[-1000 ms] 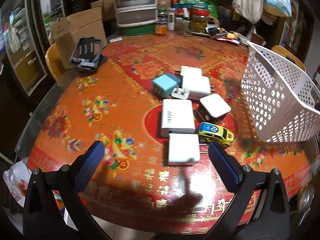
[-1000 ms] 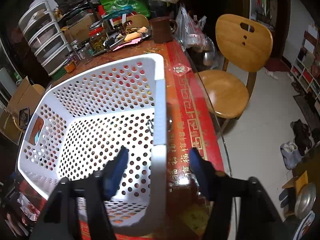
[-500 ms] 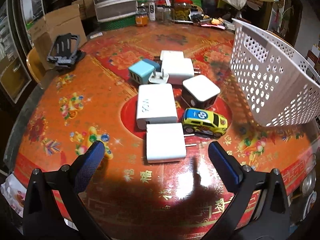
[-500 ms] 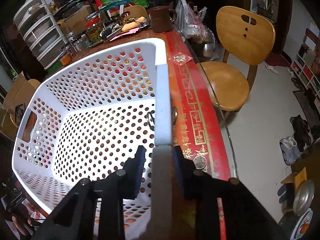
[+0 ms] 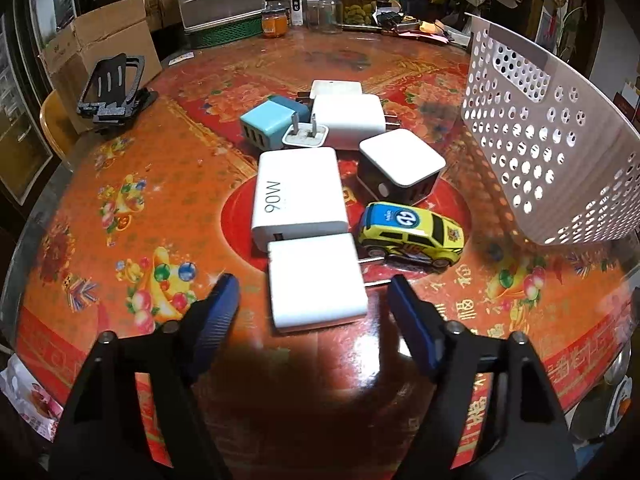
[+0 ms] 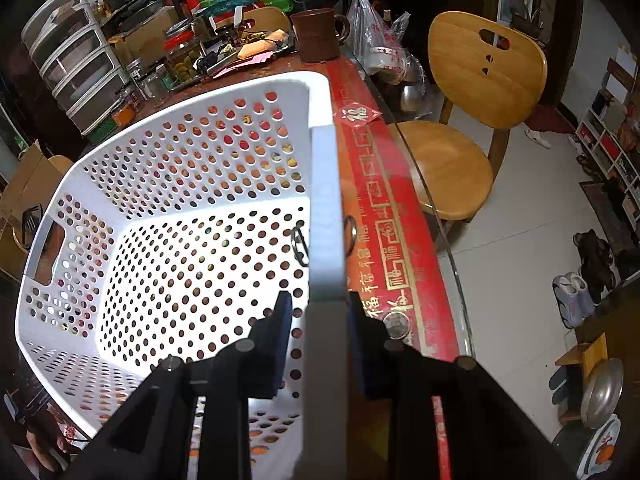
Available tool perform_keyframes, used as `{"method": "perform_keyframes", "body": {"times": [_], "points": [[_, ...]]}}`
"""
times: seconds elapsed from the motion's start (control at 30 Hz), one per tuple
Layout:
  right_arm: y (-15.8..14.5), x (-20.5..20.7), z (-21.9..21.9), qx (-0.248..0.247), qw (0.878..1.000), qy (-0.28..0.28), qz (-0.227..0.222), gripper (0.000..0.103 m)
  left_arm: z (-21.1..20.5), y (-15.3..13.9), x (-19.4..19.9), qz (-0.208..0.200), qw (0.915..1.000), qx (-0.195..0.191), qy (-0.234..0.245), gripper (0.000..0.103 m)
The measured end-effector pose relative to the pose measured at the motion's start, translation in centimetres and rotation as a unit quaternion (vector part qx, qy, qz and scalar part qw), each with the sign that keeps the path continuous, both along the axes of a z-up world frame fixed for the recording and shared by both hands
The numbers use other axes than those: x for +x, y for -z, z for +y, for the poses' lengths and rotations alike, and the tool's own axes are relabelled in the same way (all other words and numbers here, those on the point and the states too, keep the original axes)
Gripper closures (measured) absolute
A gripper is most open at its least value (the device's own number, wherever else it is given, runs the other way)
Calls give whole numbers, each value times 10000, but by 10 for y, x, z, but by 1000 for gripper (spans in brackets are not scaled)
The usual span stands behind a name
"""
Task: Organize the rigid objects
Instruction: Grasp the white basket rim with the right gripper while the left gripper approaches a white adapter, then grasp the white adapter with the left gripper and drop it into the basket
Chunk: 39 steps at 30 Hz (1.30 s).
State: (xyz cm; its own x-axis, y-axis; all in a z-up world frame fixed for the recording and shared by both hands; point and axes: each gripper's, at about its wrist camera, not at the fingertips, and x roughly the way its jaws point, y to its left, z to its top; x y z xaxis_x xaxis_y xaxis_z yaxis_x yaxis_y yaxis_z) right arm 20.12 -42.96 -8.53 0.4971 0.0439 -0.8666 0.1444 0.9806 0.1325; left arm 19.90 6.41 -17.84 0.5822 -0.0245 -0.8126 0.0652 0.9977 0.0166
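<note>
A: We begin with the nearest white charger [image 5: 316, 282]. It lies flat on the round table [image 5: 132, 184], its prongs toward the yellow toy car [image 5: 412, 234], which stands just beside it.

B: And our left gripper [image 5: 314, 300]?

A: Its jaws have just been closing, but the blue pads do not touch the charger. One pad [image 5: 222, 300] is on one side of it and the other on the opposite side, with a gap at both, so the gripper is apart around the charger.

B: What lies behind this charger?

A: The white 90W charger [image 5: 298, 192] touches its far edge. Beyond that we see a small white plug [image 5: 306, 138], a light blue charger [image 5: 266, 126] with several ports, one more white charger [image 5: 348, 122] and a smaller white block [image 5: 336, 89] behind it. A black-and-white charger [image 5: 400, 170] sits beyond the toy car.

B: And the basket?

A: The white perforated basket [image 5: 552, 148] is to the car's side of the charger, and it looks tilted, its low edge close above the table.

B: Our right gripper [image 6: 318, 320]?

A: It is clamped on the rim of that basket [image 6: 326, 208]. The jaws have just been closing, and the wall stands between them with a pad against each side. Inside we see no object.

A: Farther from the charger there is a black phone stand [image 5: 114, 94].
</note>
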Motion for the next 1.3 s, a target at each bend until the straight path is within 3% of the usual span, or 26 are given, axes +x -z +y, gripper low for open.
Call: {"method": "perform_keyframes", "body": {"times": [0.03,0.1,0.37,0.63,0.97,1.3], "points": [[0,0,0,-1,10000,0,1,80,-1,-1,1,6,10000,-27,27,43],[0,0,0,-2,10000,-2,-3,81,-3,-1,1,14,10000,-17,44,47],[-1,0,0,-46,10000,-18,13,86,3,-6,-4,-57,9999,-79,-76,48],[-1,0,-1,-29,10000,-37,-6,87,11,-38,-19,-423,9990,-7,-148,48],[-1,0,-1,-32,10000,-22,-11,87,-19,-113,-10,-1064,9934,326,275,48],[-1,0,0,0,10000,-34,-16,87,-94,-174,36,-1156,9863,389,1112,48]]}}
